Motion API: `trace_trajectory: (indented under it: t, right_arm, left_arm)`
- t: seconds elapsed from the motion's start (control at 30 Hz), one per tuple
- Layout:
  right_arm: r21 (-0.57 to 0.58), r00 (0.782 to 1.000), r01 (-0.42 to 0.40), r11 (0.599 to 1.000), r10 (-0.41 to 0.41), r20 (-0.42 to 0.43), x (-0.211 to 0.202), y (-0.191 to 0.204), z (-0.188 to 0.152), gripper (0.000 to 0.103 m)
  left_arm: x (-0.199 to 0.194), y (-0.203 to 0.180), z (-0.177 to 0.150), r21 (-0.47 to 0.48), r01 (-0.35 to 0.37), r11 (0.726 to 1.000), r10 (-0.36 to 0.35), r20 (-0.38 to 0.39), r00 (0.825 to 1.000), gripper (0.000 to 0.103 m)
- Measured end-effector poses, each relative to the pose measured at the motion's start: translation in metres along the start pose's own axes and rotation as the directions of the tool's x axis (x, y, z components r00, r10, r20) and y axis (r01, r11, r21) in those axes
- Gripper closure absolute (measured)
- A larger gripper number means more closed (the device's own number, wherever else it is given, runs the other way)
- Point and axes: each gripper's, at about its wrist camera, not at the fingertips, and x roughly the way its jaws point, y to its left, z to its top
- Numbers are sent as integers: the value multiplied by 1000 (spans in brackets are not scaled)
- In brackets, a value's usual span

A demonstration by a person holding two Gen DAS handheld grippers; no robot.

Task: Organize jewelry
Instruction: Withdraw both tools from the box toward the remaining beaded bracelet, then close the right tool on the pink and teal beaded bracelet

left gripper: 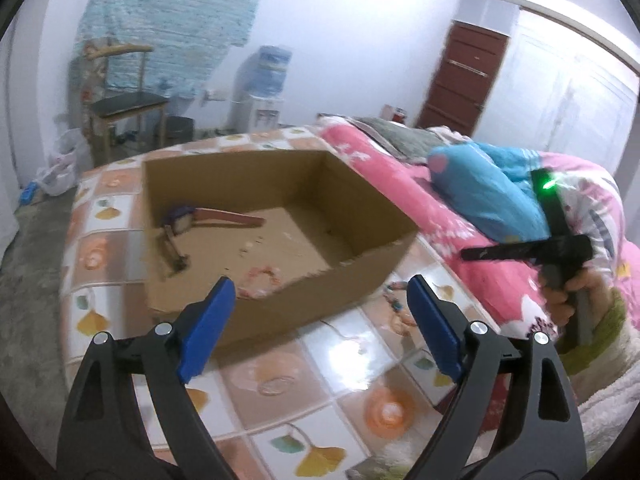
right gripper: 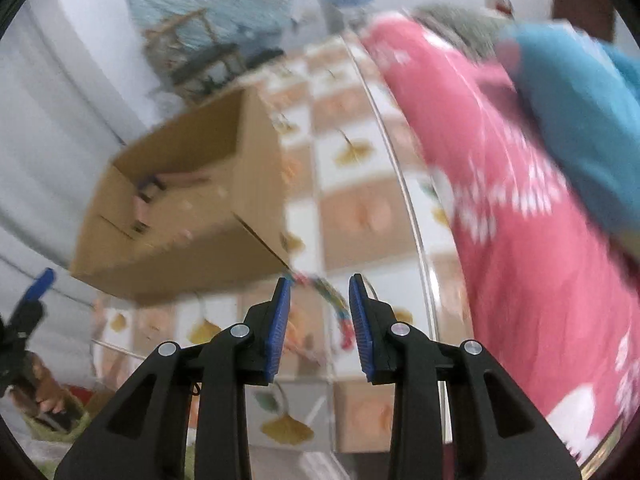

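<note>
An open cardboard box (left gripper: 360, 236) stands on the tiled table (left gripper: 340, 360). Inside lie a watch with a red strap (left gripper: 216, 218) and a pink beaded bracelet (left gripper: 260, 278). A colourful beaded bracelet (left gripper: 394, 300) lies on the table by the box's near right corner; it also shows in the right wrist view (right gripper: 326, 292). My left gripper (left gripper: 320, 312) is open and empty in front of the box. My right gripper (right gripper: 318, 312) is partly open, its blue pads (right gripper: 280, 320) on either side of the beaded bracelet, just above it. The right wrist view is blurred. The box shows there too (right gripper: 184, 208).
A bed with a pink quilt (left gripper: 400, 172) and a blue pillow (left gripper: 480, 196) runs along the table's right side. The right hand and its gripper body (left gripper: 560, 256) hover over the quilt. A chair (left gripper: 124, 108) and a water dispenser (left gripper: 264, 88) stand by the far wall.
</note>
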Motion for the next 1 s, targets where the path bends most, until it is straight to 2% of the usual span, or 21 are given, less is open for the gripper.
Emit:
trace_trajectory:
  t: [0.13, 0.3, 0.43, 0.5, 0.7, 1.0]
  right_arm:
    - [15, 997, 24, 1000, -23, -67, 34, -9, -13, 73]
    - [-48, 994, 81, 996, -84, -71, 59, 0, -17, 73]
    - [-66, 992, 93, 994, -98, -85, 69, -1, -21, 73]
    - [-76, 991, 100, 992, -106, -83, 71, -1, -25, 74]
    - [-95, 989, 116, 989, -124, -77, 73, 2, -30, 90]
    - [-91, 992, 93, 991, -101, -78, 73, 3, -34, 93]
  left_arm:
    - [10, -13, -14, 31, 43, 999, -42, -23, 999, 14]
    - [32, -25, -35, 61, 38, 997, -32, -94, 995, 14]
    - [42, -29, -44, 70, 30, 997, -21, -126, 992, 14]
    - [44, -33, -47, 96, 16, 995, -4, -128, 992, 14]
    - [46, -40, -54, 138, 6, 990, 14, -141, 990, 14]
    - [47, -37, -54, 139, -15, 990, 36, -150, 988, 14]
